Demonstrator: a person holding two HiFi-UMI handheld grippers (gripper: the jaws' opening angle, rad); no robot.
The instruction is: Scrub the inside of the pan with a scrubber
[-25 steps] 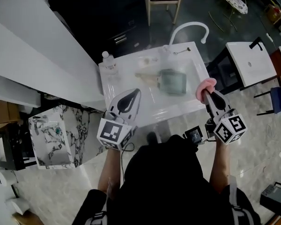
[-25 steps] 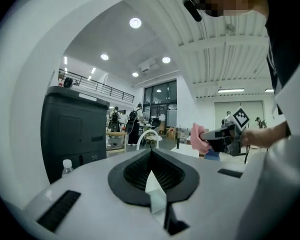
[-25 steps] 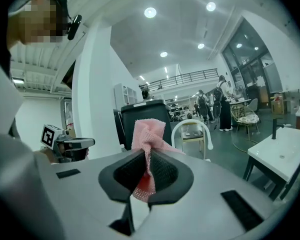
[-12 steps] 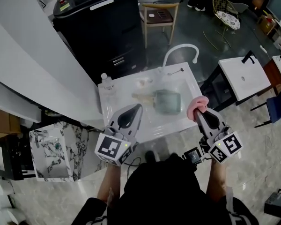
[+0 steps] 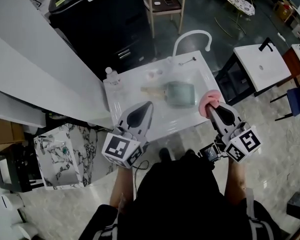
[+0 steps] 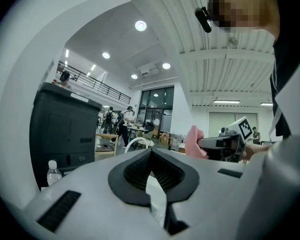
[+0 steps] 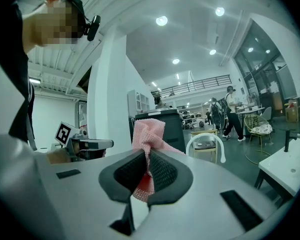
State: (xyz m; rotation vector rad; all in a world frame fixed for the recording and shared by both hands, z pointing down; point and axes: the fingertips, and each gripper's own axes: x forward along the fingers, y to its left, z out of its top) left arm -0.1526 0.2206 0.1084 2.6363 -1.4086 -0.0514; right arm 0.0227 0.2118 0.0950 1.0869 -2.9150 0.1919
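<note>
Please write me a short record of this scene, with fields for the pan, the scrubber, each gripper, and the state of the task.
pan: the pan lies in the white sink, apart from both grippers
scrubber: the pink scrubber is clamped in the right gripper, not touching the pan
left gripper: the left gripper is shut, nothing between its jaws
task state: scrubbing not yet begun

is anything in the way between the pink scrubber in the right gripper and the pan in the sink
Nothing visible. In the head view the scrubber, clamped in the right gripper, appears just right of the pan, with only bare sink between them. The left gripper is off to the pan's other side.
</note>
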